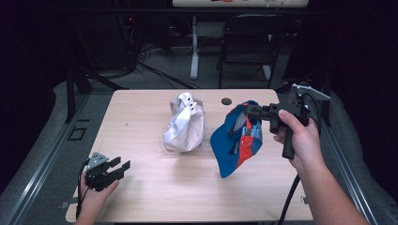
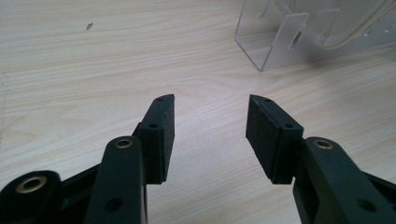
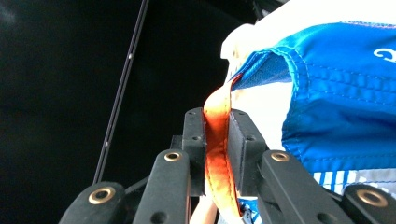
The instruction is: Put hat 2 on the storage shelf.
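The blue cap (image 1: pixel 233 140) hangs in the air over the right half of the table (image 1: pixel 155 197), suspended from the right gripper (image 1: pixel 247 110). Its lower brim edge sits close above the wood; contact cannot be judged from the high view. The right gripper view supplies what the high view lacks: the two pads are clamped narrowly on an orange strap (image 3: pixel 217 140) at the cap's edge, with blue stitched fabric (image 3: pixel 341 102) spreading to the right of the jaws. The right hand (image 1: pixel 300 138) holds the gripper level, jaws pointing toward table centre.

Just left of the blue cap, a white cap (image 1: pixel 184 124) stands near the table's middle. The two caps lie near each other without visible contact. The left gripper view shows a clear plastic stand (image 2: pixel 317 32) on the wood ahead of the jaws; in the high view only a faint outline appears beneath the white cap.

The left gripper (image 1: pixel 119 167) rests at the table's near left corner, its jaws spread apart and empty, bare wood between the pads (image 2: pixel 163 135). The left hand (image 1: pixel 96 194) grips it from the near edge.

Open room: the left third of the tabletop and the near strip in front of both caps. A small dark disc (image 1: pixel 226 101) lies near the far edge.

Count: two caps, two grippers, one stand, one disc. A dark chair (image 1: pixel 246 42) stands beyond the table.
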`<state>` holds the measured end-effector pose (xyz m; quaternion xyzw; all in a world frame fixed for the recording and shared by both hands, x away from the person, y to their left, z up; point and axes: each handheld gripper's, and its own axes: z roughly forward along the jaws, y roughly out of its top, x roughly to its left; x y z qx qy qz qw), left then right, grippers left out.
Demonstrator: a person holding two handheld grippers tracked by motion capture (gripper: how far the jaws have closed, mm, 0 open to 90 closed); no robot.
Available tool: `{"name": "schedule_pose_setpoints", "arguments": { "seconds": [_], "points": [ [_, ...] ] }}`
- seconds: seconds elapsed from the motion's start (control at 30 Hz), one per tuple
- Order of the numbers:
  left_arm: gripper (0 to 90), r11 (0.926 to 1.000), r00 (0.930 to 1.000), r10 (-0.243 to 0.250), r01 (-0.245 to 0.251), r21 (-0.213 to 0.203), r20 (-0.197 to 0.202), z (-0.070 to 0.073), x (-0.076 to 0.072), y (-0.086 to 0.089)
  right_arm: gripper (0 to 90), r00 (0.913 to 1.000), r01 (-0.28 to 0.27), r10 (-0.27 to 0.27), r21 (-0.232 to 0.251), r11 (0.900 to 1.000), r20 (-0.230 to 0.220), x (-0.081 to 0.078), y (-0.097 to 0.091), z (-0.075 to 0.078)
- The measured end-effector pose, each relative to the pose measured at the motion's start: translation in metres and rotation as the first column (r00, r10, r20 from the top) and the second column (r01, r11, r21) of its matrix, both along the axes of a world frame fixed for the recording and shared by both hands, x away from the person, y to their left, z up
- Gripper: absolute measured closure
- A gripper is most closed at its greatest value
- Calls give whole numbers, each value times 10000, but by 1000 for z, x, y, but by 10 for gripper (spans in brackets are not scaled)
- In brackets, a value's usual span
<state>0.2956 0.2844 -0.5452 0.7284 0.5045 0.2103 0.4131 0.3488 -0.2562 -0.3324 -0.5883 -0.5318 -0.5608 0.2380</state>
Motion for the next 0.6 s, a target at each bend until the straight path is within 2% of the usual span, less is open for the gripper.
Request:
{"name": "schedule_pose_setpoints", "arguments": {
  "seconds": [0.4,0.6],
  "points": [
    [527,9999,9999,-78,79,66,-111,0,1,0,782,9957,927,-925,-316,9952,81,33,-5,15],
    [527,9999,9999,-82,82,84,-112,0,1,0,782,9917,1284,-1286,-214,9915,-83,48,-7,13]
  ]
}}
